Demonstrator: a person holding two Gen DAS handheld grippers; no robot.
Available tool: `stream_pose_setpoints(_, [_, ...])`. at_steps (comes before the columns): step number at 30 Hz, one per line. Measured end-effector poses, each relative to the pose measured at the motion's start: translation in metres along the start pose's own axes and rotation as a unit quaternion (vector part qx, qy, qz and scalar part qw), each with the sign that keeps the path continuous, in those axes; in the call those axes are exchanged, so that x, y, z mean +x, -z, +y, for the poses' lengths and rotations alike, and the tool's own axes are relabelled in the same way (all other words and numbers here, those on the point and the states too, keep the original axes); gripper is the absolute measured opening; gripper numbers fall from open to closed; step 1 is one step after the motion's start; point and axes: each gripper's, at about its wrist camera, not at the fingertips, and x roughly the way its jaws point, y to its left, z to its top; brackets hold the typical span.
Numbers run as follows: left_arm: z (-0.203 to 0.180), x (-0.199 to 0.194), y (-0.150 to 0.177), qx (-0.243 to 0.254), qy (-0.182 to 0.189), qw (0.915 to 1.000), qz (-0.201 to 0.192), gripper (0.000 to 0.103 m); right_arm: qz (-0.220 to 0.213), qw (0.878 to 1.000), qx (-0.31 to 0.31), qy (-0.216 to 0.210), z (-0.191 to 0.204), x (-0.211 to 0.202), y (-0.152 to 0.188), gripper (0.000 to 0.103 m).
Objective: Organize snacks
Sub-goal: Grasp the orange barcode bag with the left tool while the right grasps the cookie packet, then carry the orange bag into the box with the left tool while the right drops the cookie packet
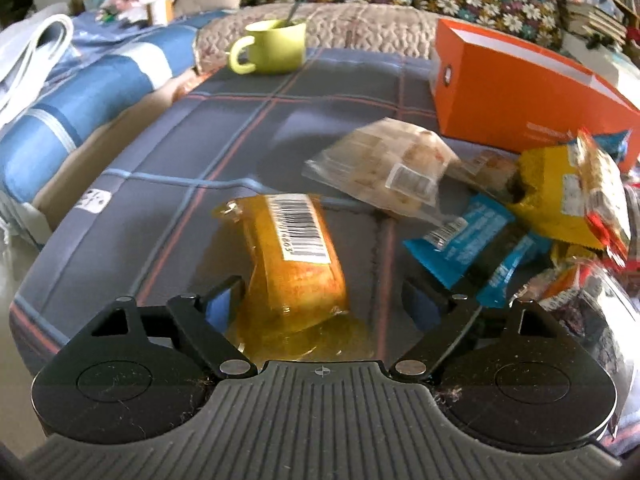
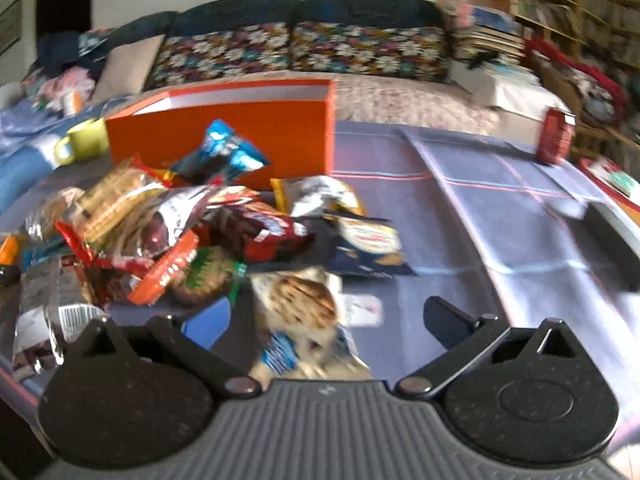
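1. The left gripper has its jaws spread wide over the table, which is covered by a blue-grey checked cloth. A yellow-orange cellophane packet with a barcode label lies between the fingers, close against the left one and clear of the right one; nothing is pinched.
2. Just beyond that packet lies a clear bag of pale biscuits, and to its right a blue wrapper and a yellow bag at the edge of the snack heap.
3. An orange box, open at the top, stands behind the snacks, and a green mug with a spoon in it sits farther back on the left.
4. The right gripper is also wide open. A cookie packet lies between its fingers, nearer the left one; blur hides whether it touches.
5. In the right wrist view the snack pile is heaped left of the gripper, in front of the orange box, with a dark blue bag on its right edge.
6. A red can stands well apart at the far right of the table.
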Motion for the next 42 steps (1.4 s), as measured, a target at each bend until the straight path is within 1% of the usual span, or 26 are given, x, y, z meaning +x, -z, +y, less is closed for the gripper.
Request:
stream_pose_setpoints(2, [-0.004, 0.002, 0.001, 0.011, -0.004, 0.9999, 0.002, 0.051, 0.013, 1.0, 0.004, -0.018, 0.0, 0.014, 0.001, 0.102])
stream_pose_setpoints(5, [-0.004, 0.004, 0.002, 0.016, -0.001, 0.9999, 0.001, 0.051, 0.026, 0.999, 0.013, -0.026, -0.002, 0.022, 0.005, 0.102])
stream_pose_setpoints(6, [-0.003, 0.005, 0.002, 0.015, 0.0, 0.9999, 0.0, 0.052, 0.015, 1.0, -0.016, -0.018, 0.004, 0.022, 0.01, 0.102])
stream_pose_setpoints(11, [-0.001, 0.011, -0.002, 0.004, 0.003, 1.0, 0.0, 0.057, 0.002, 0.999, -0.024, -0.031, 0.002, 0.025, 0.013, 0.102])
stream_pose_setpoints(15, [0.0, 0.014, -0.005, -0.002, 0.001, 1.0, 0.001, 0.057, 0.024, 0.999, -0.023, -0.032, 0.001, 0.027, 0.006, 0.102])
stream_pose_setpoints(17, [-0.001, 0.014, -0.004, 0.0, 0.001, 1.0, 0.0, 0.056, 0.021, 0.999, -0.018, -0.04, 0.002, 0.026, 0.007, 0.102])
stream_pose_setpoints(18, [-0.001, 0.014, -0.005, 0.002, 0.003, 1.0, -0.001, 0.05, 0.017, 0.999, -0.017, -0.04, 0.003, 0.024, 0.009, 0.102])
stream_pose_setpoints(19, [-0.001, 0.013, -0.005, 0.004, 0.003, 1.0, -0.003, 0.039, 0.016, 0.999, -0.02, -0.037, 0.004, 0.025, 0.01, 0.102])
stream_pose_setpoints(20, [0.0, 0.013, -0.006, 0.005, 0.004, 1.0, -0.006, 0.031, 0.014, 0.999, -0.025, -0.034, 0.006, 0.023, 0.012, 0.101])
stream_pose_setpoints(21, [0.001, 0.013, -0.007, 0.005, 0.009, 0.9999, -0.007, 0.015, 0.011, 0.999, -0.024, -0.036, 0.006, 0.021, 0.013, 0.099])
stream_pose_setpoints(22, [0.002, 0.012, -0.008, 0.006, 0.013, 0.9999, -0.006, 0.012, 0.011, 0.999, -0.024, -0.036, 0.006, 0.021, 0.013, 0.084])
stream_pose_setpoints(23, [0.002, 0.011, -0.008, 0.009, 0.014, 0.9998, -0.005, 0.011, -0.003, 0.999, -0.03, -0.029, 0.005, 0.012, 0.015, 0.056])
stream_pose_setpoints(24, [0.002, 0.009, -0.006, 0.015, 0.014, 0.9998, -0.006, 0.008, -0.002, 0.999, -0.023, -0.032, 0.002, 0.008, 0.016, 0.05])
stream_pose_setpoints(27, [-0.002, -0.004, 0.008, 0.037, 0.024, 0.999, -0.007, 0.006, 0.0, 0.999, -0.024, -0.022, -0.002, -0.004, 0.024, 0.05])
stream_pose_setpoints(30, [-0.007, -0.019, 0.025, 0.06, 0.043, 0.9972, -0.008, 0.008, 0.002, 1.0, -0.014, -0.015, -0.006, -0.018, 0.033, 0.051])
stream_pose_setpoints(31, [-0.009, -0.022, 0.029, 0.069, 0.043, 0.9966, -0.011, 0.009, 0.002, 1.0, -0.012, -0.014, -0.006, -0.019, 0.034, 0.055])
stream_pose_setpoints(32, [-0.012, -0.023, 0.03, 0.077, 0.04, 0.9961, -0.015, 0.017, 0.003, 1.0, -0.008, -0.017, -0.007, -0.018, 0.034, 0.063])
stream_pose_setpoints(33, [-0.014, -0.022, 0.029, 0.084, 0.031, 0.9958, -0.017, 0.034, 0.005, 1.0, -0.003, -0.017, -0.008, -0.017, 0.032, 0.066])
stream_pose_setpoints(34, [-0.015, -0.02, 0.027, 0.086, 0.018, 0.996, -0.017, 0.048, 0.002, 1.0, 0.004, -0.018, -0.01, -0.017, 0.029, 0.066])
stream_pose_setpoints(35, [-0.016, -0.02, 0.025, 0.085, 0.011, 0.9961, -0.018, 0.052, -0.003, 1.0, 0.008, -0.018, -0.011, -0.019, 0.028, 0.066])
stream_pose_setpoints(37, [-0.015, -0.02, 0.023, 0.084, 0.012, 0.9961, -0.024, 0.054, -0.001, 1.0, 0.006, -0.013, -0.011, -0.018, 0.028, 0.066])
stream_pose_setpoints(38, [-0.014, -0.018, 0.023, 0.08, 0.015, 0.9965, -0.019, 0.051, 0.005, 1.0, 0.001, -0.014, -0.01, -0.016, 0.03, 0.063])
stream_pose_setpoints(39, [-0.013, -0.015, 0.025, 0.076, 0.021, 0.9968, -0.011, 0.042, -0.001, 1.0, -0.01, -0.012, -0.007, -0.015, 0.034, 0.064])
stream_pose_setpoints(40, [-0.008, -0.015, 0.027, 0.06, 0.037, 0.9973, -0.016, 0.022, -0.007, 1.0, -0.018, -0.01, -0.005, -0.017, 0.037, 0.055])
stream_pose_setpoints(41, [-0.005, -0.016, 0.026, 0.049, 0.057, 0.9971, -0.014, 0.012, -0.007, 1.0, -0.017, -0.016, -0.005, -0.018, 0.038, 0.051])
stream_pose_setpoints(42, [-0.003, -0.018, 0.024, 0.047, 0.055, 0.9973, -0.014, 0.002, -0.003, 1.0, -0.014, -0.018, -0.004, -0.02, 0.037, 0.051])
